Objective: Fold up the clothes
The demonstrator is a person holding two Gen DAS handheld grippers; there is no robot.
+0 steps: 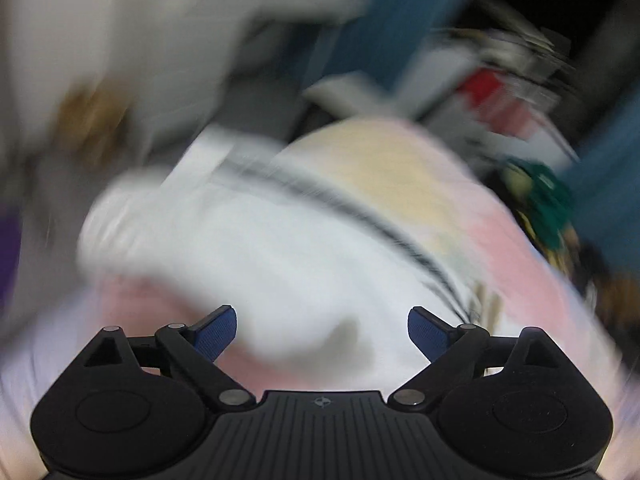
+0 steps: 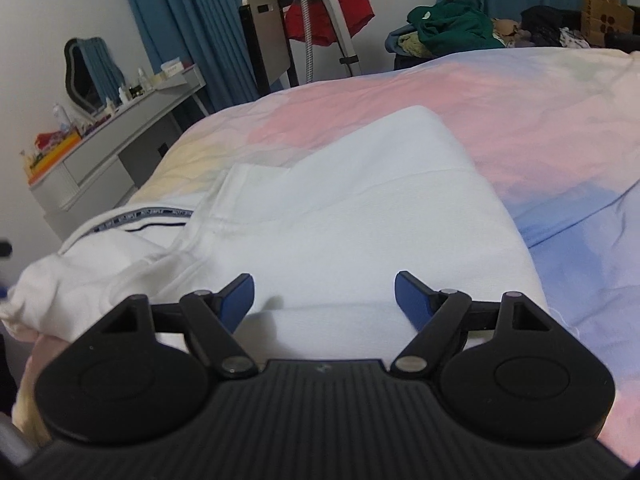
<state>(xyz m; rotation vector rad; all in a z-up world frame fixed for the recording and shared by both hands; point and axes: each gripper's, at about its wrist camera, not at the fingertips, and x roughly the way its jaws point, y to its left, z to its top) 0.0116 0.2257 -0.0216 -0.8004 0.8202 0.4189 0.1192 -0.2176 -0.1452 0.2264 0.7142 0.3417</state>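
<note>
A white garment [image 2: 340, 216] with a dark striped band [image 2: 152, 214] lies partly folded on a pastel pink, blue and yellow bedspread [image 2: 520, 120]. My right gripper [image 2: 324, 300] is open and empty, just above the garment's near edge. In the left wrist view the picture is motion-blurred; the same white garment [image 1: 260, 248] with its dark stripe [image 1: 360, 216] lies ahead. My left gripper [image 1: 322, 334] is open and empty above the white cloth.
A grey dressing table [image 2: 120, 144] with a mirror [image 2: 90, 70] and small bottles stands left of the bed. A pile of clothes with a green top [image 2: 452, 24] and a paper bag [image 2: 606, 14] lie beyond the bed. Blue curtains [image 2: 192, 28] hang behind.
</note>
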